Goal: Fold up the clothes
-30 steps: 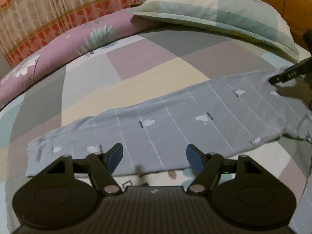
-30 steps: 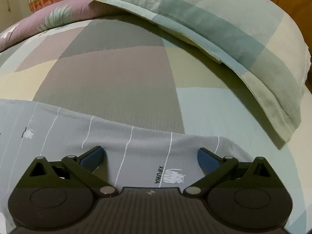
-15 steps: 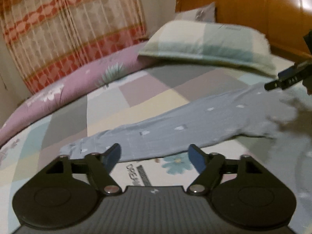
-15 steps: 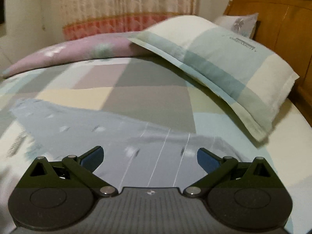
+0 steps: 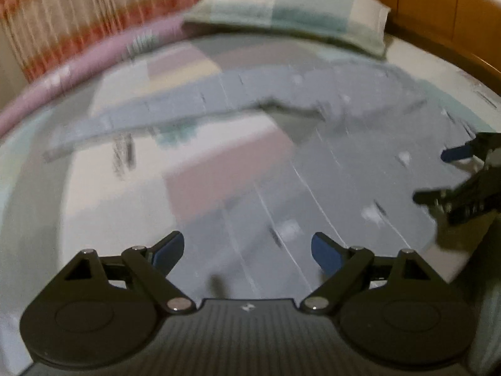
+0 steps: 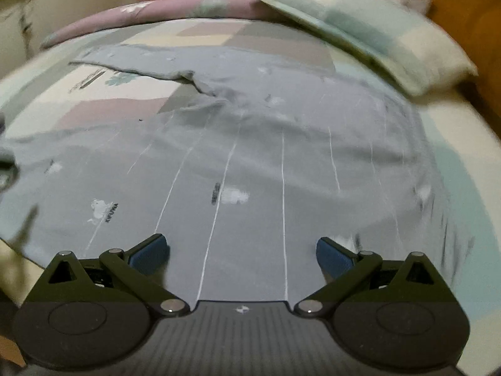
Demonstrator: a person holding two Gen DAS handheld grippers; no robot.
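Covering most of both views is a bed with a patchwork sheet in pale green, cream, grey and dusty pink. A checked pillow rests at its head, a mauve quilt is rolled along the far edge, and a striped curtain hangs beyond. Spread flat across the sheet lies the task's item, a grey garment with thin white lines and small white prints; it appears to be a pair of trousers, with one leg reaching away toward the quilt and the other lying under the tools. The left gripper hangs above that near cloth with jaws wide and nothing between them. The right gripper hovers over the broader part of the garment, jaws likewise wide and empty; its tips also show at the right edge of the left view. Both pictures are smeared, the left one heavily. The main risk appears to be a poor pinch: closing on flat cloth could catch the sheet along with the garment, or only one layer, dragging the bedding or leaving the fold crooked. A rumpled patch where the legs meet could get folded in as a crease. With both tools over one leg, they could also knock together.
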